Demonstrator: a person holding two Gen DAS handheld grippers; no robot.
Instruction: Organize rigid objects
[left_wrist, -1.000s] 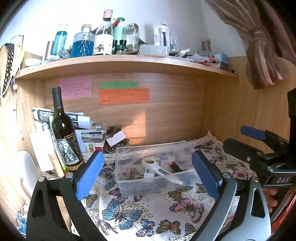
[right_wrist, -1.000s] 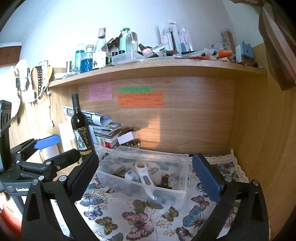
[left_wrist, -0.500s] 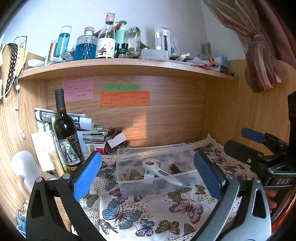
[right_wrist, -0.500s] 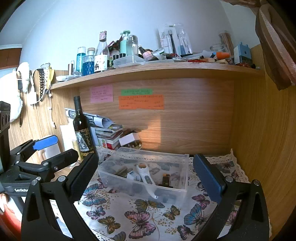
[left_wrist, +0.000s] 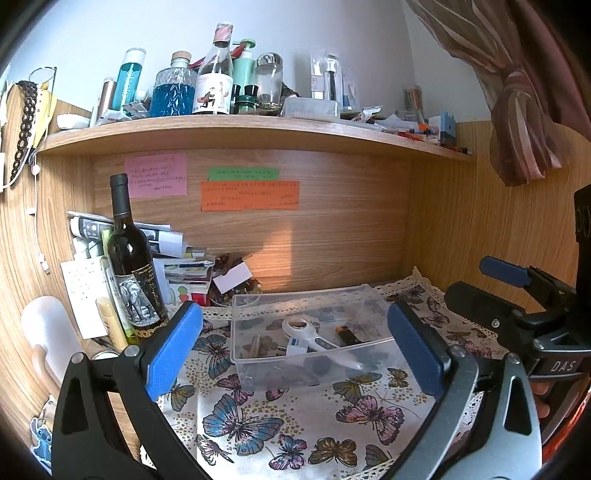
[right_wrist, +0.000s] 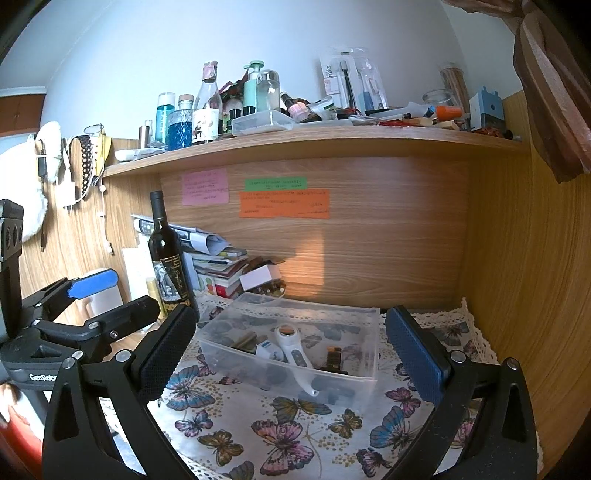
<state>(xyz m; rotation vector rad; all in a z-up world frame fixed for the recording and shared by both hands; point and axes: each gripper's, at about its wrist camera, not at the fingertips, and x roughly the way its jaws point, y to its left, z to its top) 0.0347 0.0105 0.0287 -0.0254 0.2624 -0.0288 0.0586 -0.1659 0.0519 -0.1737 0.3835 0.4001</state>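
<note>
The left gripper (left_wrist: 293, 350) and right gripper (right_wrist: 286, 360) both hang with jaws wide apart and empty, drawn back from the clear plastic bin (right_wrist: 295, 354), which sits on the butterfly cloth (left_wrist: 295, 417) and already holds the white handheld device (right_wrist: 291, 345) and other small rigid items, so the sorting looks largely done. The wine bottle (left_wrist: 131, 266) and paper stack (right_wrist: 218, 262) crowd the bin's left, wooden walls close its back and right, and open cloth lies in front.

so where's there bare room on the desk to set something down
The butterfly cloth in front of the clear bin is bare, as is the strip between the bin and the right wall. Left is crowded: wine bottle, papers. The shelf is packed.
</note>
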